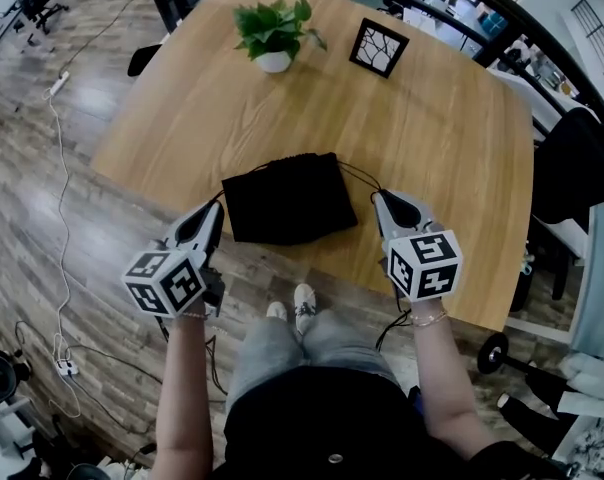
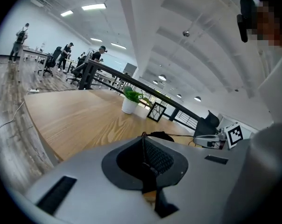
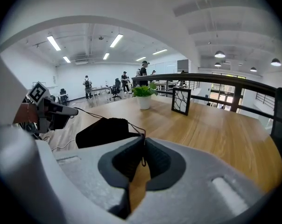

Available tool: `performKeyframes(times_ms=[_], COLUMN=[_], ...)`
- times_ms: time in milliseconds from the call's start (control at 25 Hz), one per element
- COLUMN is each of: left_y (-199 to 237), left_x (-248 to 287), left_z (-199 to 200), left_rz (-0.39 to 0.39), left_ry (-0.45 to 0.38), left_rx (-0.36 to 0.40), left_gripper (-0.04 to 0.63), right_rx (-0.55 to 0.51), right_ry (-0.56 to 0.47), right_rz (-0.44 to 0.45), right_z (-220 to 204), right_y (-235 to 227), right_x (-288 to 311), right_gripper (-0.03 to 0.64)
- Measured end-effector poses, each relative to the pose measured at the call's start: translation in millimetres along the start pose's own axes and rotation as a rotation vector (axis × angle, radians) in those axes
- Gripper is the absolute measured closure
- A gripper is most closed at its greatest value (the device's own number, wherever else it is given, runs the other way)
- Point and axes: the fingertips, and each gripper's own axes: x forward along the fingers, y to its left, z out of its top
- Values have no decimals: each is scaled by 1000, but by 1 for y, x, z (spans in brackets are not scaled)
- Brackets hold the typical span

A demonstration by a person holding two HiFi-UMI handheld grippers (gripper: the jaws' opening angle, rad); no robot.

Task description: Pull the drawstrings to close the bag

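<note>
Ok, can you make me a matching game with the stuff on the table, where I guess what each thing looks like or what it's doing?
Things:
1. bag
2. plant
3. picture frame
4. right hand-held gripper

Clues:
A. shut on a thin drawstring
B. green, growing in a white pot
C. black, lying flat near the table's front edge
D. standing up at the far side, with a crackly pattern

Pairs: 1-C, 2-B, 3-D, 4-A
</note>
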Motion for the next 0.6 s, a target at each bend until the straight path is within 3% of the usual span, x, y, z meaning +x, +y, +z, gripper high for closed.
performKeyframes(times_ms=[400,480,560,600], left_y=[-9,-11,-12,-14], left_x=[33,37,39,40], left_z=[-37,-43,-46,-47], left_rz=[1,3,1,2], left_ry=[150,173,185,189], left_rx=[45,66,74,78], left_gripper=[580,580,550,501], right_rx=[26,28,29,30], right_ry=[97,111,117,117], right_rz=[75,92,101,105], right_z=[-27,-32,-36,-36], right_y=[15,20,24,25], right_x=[30,34,36,36], right_gripper=[601,563,548,541])
